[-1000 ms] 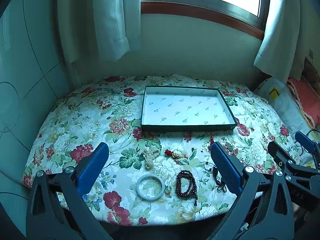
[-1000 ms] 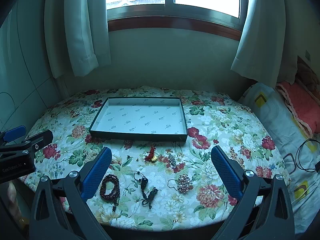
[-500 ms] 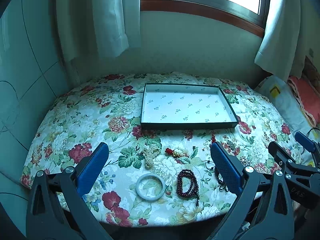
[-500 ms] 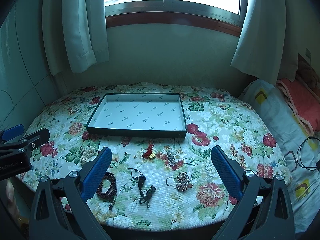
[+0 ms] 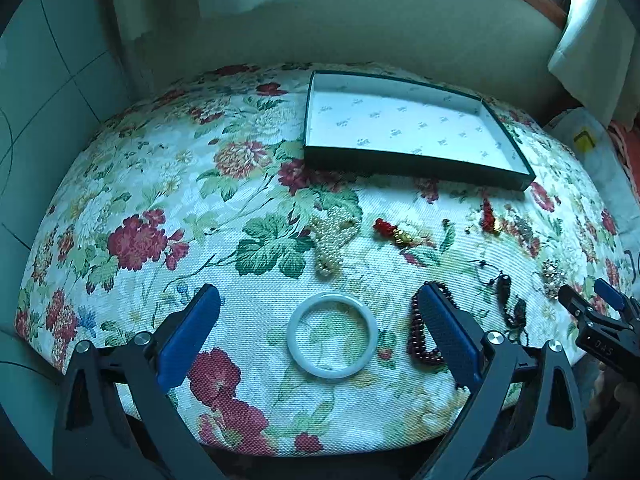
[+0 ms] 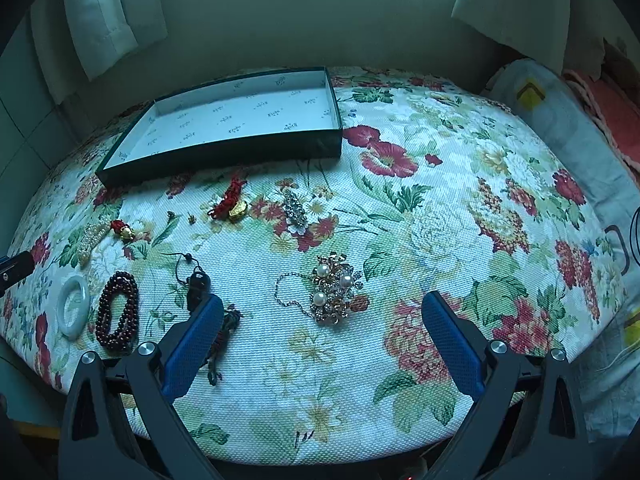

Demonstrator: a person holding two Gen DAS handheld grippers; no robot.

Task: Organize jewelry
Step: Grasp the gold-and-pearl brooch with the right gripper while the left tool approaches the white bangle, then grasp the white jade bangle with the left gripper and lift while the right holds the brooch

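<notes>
The pale jade bangle is seen flat on the floral cloth, centred just ahead of the left gripper, whose jaws are closing from wide, nothing yet gripped. The right gripper is held wide and empty, the pearl brooch framed ahead. The tray is noted empty, farther back.

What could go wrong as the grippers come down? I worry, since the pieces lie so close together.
The left gripper, jaws closing, frames the pale bangle, but its right finger overlaps the dark bead bracelet and may snag it. The brooch ahead of the right gripper trails a thin chain that could catch.
</notes>
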